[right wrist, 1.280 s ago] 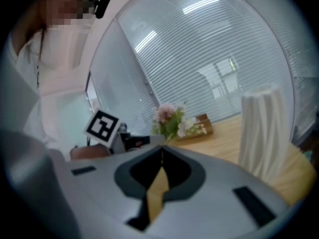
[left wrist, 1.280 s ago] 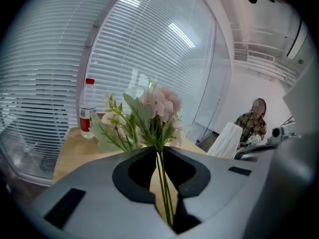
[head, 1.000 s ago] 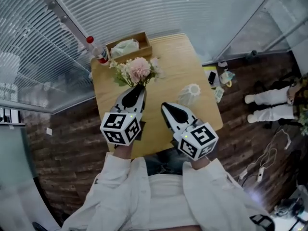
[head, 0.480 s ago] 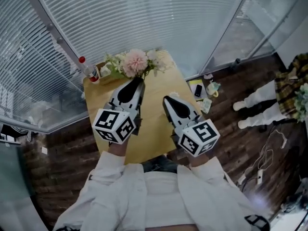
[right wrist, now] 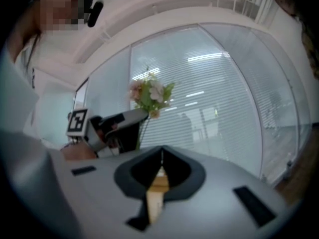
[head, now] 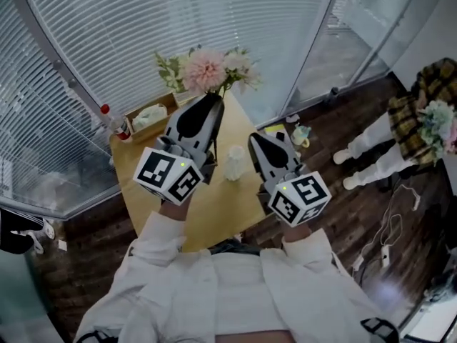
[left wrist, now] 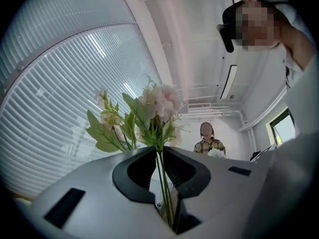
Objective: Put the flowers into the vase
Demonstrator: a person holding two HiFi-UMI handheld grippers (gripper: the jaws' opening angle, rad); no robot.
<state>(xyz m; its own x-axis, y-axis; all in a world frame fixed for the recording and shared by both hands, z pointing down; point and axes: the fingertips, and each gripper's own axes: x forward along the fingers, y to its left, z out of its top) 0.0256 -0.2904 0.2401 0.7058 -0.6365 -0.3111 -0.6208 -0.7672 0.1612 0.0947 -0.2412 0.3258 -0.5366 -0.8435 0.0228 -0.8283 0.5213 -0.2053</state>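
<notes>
Pink-and-white flowers [head: 207, 70] with green leaves held high above wooden table [head: 214, 216], well apart from white vase [head: 234, 164]. Vase stands on tabletop, seen between both grippers. Left gripper [head: 211, 97] clamped on stems [left wrist: 163, 183]; only left gripper view shows thin stems pinched between pads. Right gripper [head: 257, 140] closed, tips together, nothing between; seen only in right gripper view. Only head view shows vase, wooden box [head: 150, 115], red-capped bottle [head: 114, 122].
</notes>
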